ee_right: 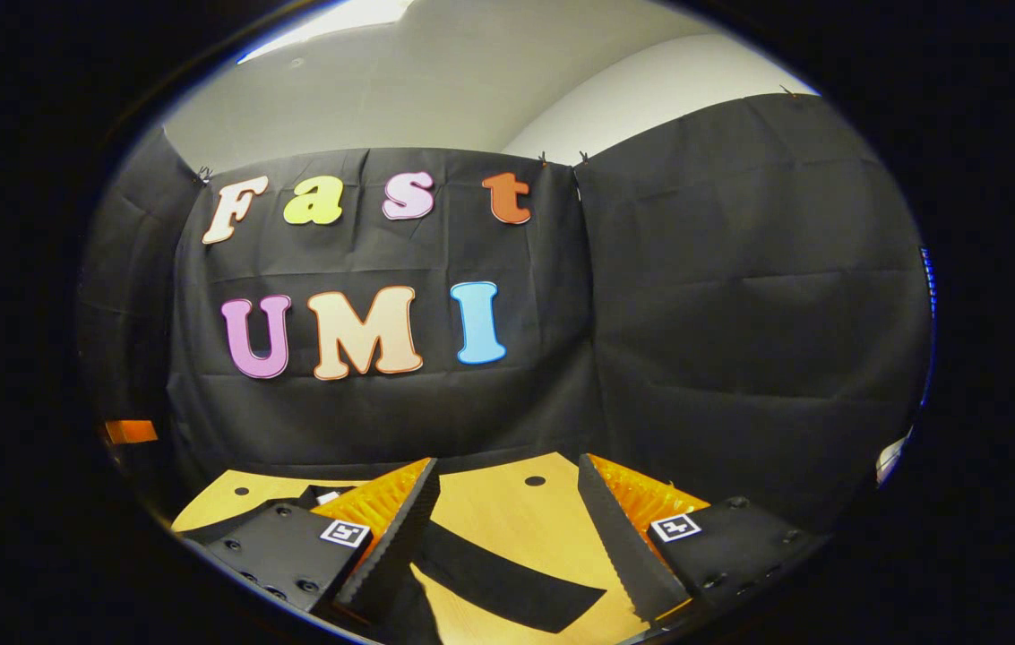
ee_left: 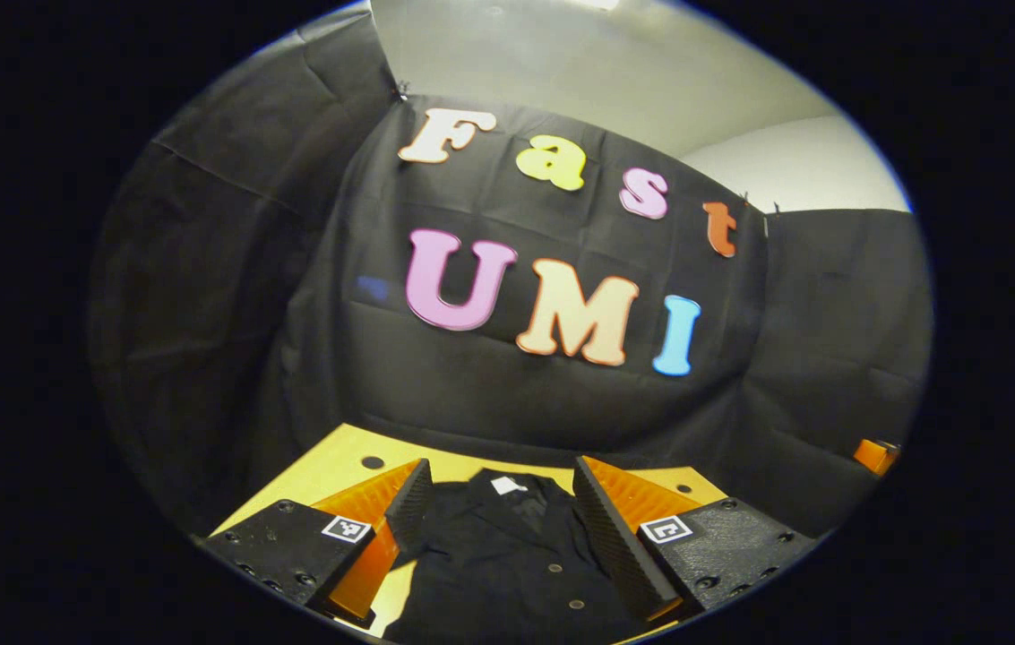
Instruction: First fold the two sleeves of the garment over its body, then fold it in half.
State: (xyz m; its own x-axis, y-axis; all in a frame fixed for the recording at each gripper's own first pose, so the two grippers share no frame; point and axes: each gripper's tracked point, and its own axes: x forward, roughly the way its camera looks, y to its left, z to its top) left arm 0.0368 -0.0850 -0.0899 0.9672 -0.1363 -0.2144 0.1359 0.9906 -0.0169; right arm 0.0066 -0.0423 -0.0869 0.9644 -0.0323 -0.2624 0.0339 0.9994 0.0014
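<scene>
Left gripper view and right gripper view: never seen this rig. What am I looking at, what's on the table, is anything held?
There is no robot arm. A person carries a two-finger tool in each hand, and a fisheye camera rides on each one, looking forward along its fingers.

In the left gripper view, the left tool shows at the bottom, fingers spread apart. Between them lies a black button-up shirt, collar away from the camera, on a yellow wooden table.

In the right gripper view, the right tool is also spread open. Between its fingers runs one black sleeve of the shirt, lying flat across the table, so it is not yet folded over the body.

Nothing is held: both tools hover open above the cloth.
</scene>
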